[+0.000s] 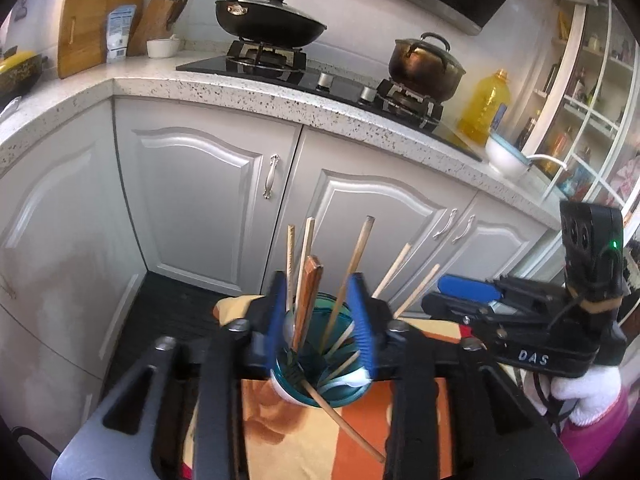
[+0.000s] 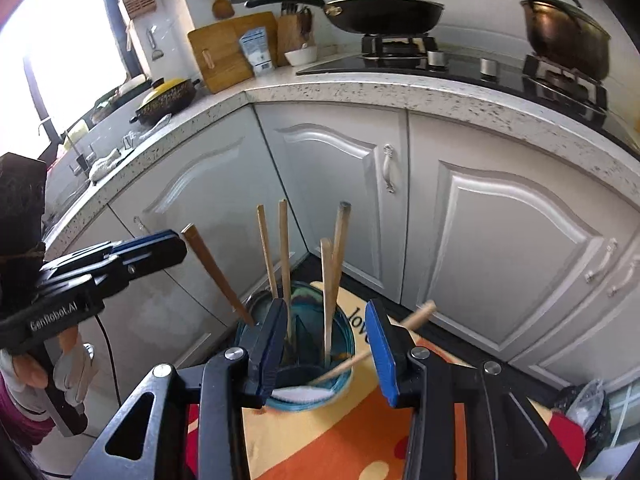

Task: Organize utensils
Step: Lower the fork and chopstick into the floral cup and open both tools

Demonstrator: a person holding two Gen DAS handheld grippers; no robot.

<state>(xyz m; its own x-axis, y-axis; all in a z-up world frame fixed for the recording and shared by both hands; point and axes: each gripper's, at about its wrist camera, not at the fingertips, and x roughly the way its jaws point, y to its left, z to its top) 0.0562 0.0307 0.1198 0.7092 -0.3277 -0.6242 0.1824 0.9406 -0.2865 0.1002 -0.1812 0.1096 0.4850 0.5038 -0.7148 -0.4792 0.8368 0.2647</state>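
A teal glass cup (image 1: 320,384) stands on an orange and cream cloth (image 1: 304,440), holding several wooden chopsticks (image 1: 352,264) and a brown-handled utensil (image 1: 308,292). My left gripper (image 1: 320,332) is open, its blue pads either side of the cup's mouth, empty. In the right wrist view the same cup (image 2: 296,360) sits between my right gripper's (image 2: 328,348) open blue pads, chopsticks (image 2: 284,256) sticking up. One chopstick (image 2: 400,328) leans out over the rim to the right. The right gripper also shows in the left wrist view (image 1: 468,286), and the left gripper in the right wrist view (image 2: 152,244).
White cabinet doors (image 1: 208,200) stand close behind the cup under a speckled countertop (image 1: 240,92). On it are a gas stove with a black wok (image 1: 268,20), a dark pot (image 1: 424,64), an oil bottle (image 1: 484,108) and a white bowl (image 1: 504,156).
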